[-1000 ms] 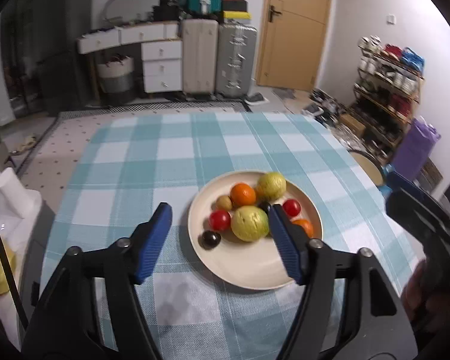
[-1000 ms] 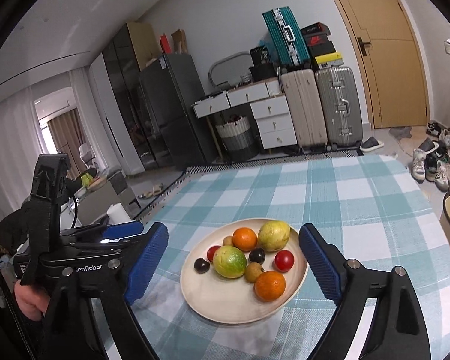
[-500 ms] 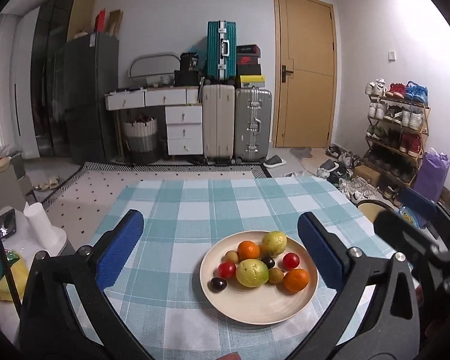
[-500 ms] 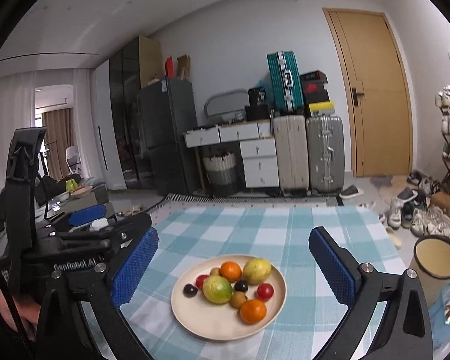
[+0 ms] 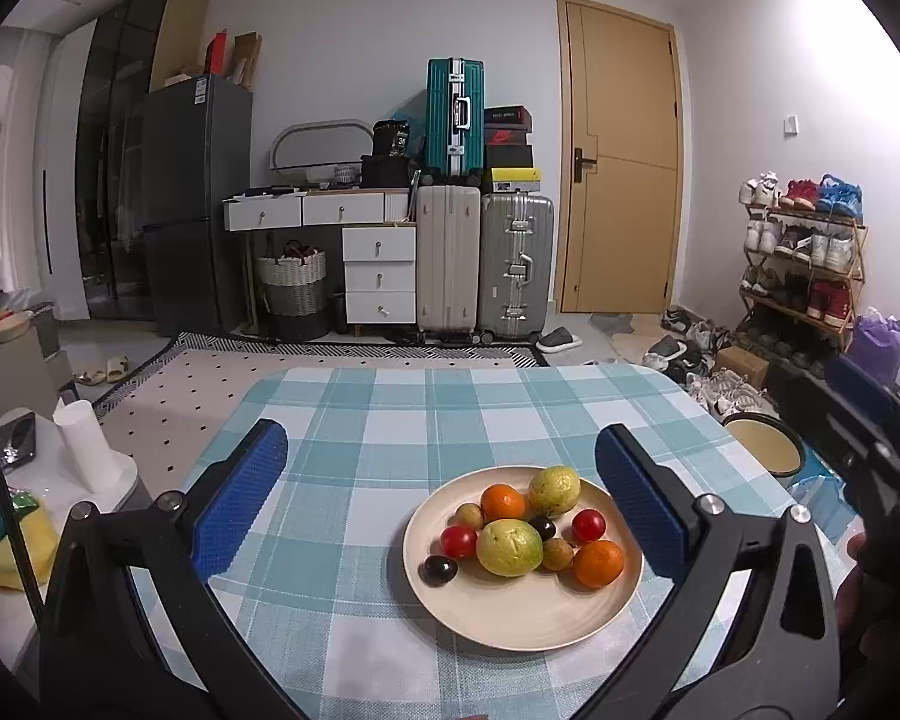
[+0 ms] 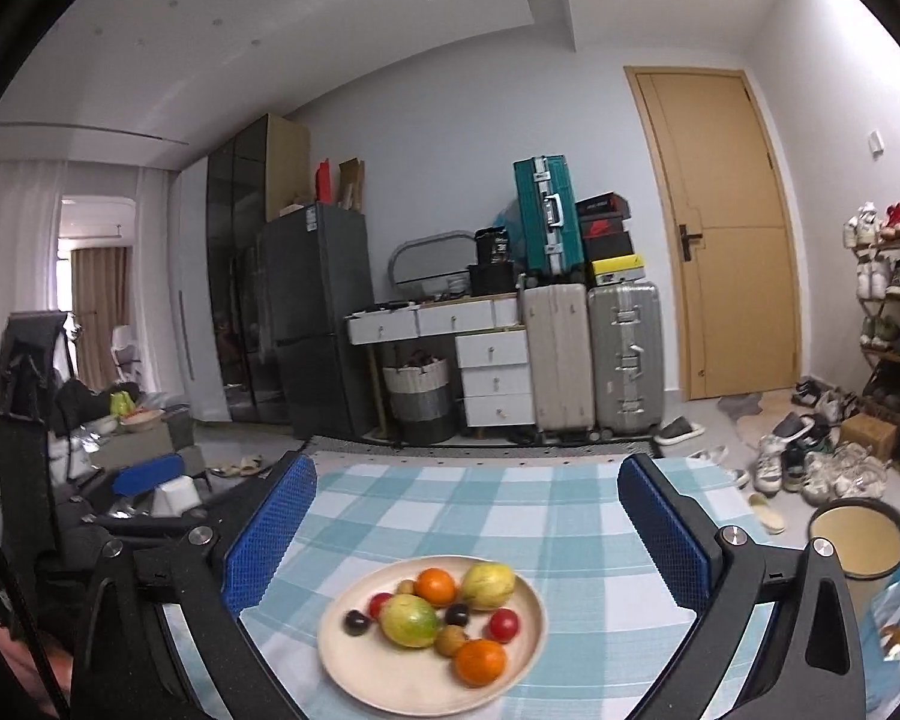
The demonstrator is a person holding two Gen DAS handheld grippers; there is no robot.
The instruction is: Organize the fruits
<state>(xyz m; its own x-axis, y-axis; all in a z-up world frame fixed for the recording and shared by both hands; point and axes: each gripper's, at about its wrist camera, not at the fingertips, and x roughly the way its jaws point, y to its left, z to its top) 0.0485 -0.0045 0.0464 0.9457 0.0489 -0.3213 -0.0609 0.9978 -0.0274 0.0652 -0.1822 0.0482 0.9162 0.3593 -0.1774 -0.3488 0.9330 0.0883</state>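
Both the left gripper [image 5: 441, 498] and right gripper [image 6: 465, 531] were held spread wide and empty, their jaws just opened, near a fruit-filled plate [image 5: 528, 624] on the checked table [image 5: 390, 414].

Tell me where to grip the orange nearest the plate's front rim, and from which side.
Take the front orange across its round middle, coming from above on the plate's bare near side. A small brown fruit touches its left and a red fruit sits just behind, so put one pad in front, one at the back right.
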